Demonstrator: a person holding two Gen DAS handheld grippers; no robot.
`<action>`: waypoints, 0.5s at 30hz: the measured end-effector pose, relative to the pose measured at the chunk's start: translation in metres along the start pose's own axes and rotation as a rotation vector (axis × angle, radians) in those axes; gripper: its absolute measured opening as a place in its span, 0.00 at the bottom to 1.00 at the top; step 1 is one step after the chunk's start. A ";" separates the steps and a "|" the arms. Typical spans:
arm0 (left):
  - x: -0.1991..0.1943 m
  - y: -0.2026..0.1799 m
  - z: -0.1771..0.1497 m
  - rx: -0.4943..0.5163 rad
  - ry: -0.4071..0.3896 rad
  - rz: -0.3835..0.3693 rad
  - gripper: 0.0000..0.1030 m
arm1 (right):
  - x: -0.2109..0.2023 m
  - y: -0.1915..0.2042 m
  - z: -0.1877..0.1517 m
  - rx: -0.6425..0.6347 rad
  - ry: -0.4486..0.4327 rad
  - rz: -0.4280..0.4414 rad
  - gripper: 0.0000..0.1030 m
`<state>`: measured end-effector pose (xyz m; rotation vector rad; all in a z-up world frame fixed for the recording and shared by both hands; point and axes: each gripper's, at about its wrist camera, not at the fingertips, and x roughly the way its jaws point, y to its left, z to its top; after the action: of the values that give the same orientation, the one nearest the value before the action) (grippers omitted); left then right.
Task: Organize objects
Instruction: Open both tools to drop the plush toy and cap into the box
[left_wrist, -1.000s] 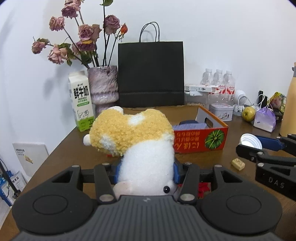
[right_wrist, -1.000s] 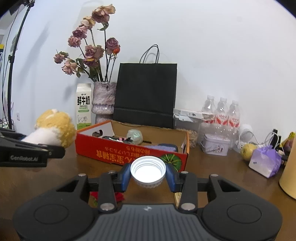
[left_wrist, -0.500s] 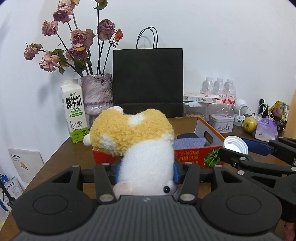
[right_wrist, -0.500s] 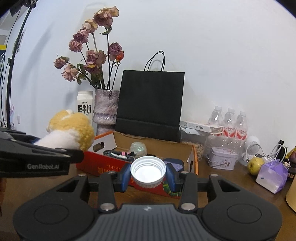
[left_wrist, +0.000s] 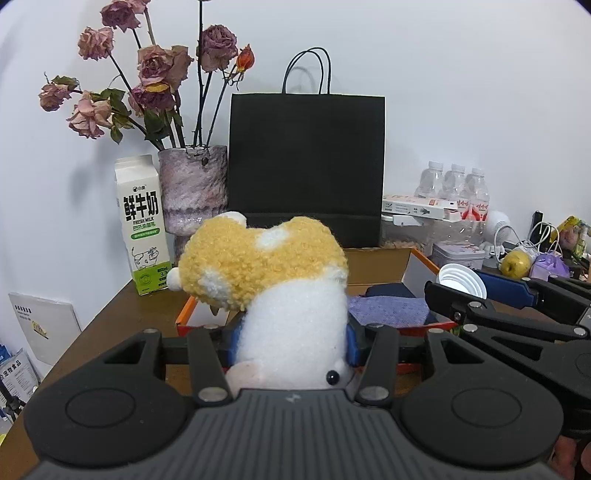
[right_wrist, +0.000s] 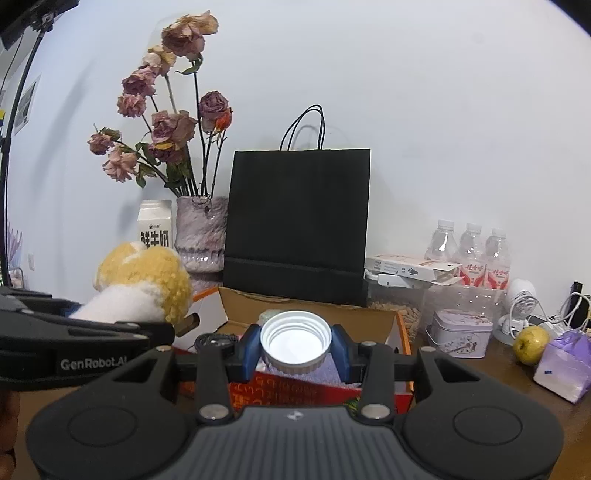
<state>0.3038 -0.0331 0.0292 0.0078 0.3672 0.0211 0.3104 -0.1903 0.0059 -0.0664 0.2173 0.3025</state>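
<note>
Both hand-held grippers have closed in on the cardboard box (right_wrist: 400, 334): the left hand-held gripper (left_wrist: 291, 341), clamped on the plush toy (left_wrist: 280, 288), and the right hand-held gripper (right_wrist: 294, 349), clamped on the white lid (right_wrist: 294, 341), now hover above it, so dropping in looks next

The plush toy (left_wrist: 280, 291) has a curly yellow-orange head with white patches, a smooth white body and one small black bead eye low at its near end; it is pinched at the body, head pointing away, above the near edge of the box. The white cap (right_wrist: 294, 340) is a round, ribbed screw lid, its open, threaded side facing the camera, clamped at its sides over the box. The orange cardboard box (right_wrist: 400, 328) stands open on the table, with purple cloth inside.
</note>
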 end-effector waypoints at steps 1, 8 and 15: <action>0.003 0.000 0.001 0.001 0.000 0.001 0.48 | 0.003 -0.001 0.000 0.002 0.000 0.002 0.38; 0.024 -0.001 0.008 0.004 -0.008 0.001 0.48 | 0.023 -0.008 0.002 0.011 0.000 0.006 0.38; 0.042 -0.008 0.013 0.015 -0.008 -0.012 0.48 | 0.041 -0.018 0.006 0.024 -0.004 -0.004 0.38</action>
<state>0.3482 -0.0398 0.0262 0.0208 0.3590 0.0062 0.3549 -0.1949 0.0038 -0.0423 0.2171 0.2960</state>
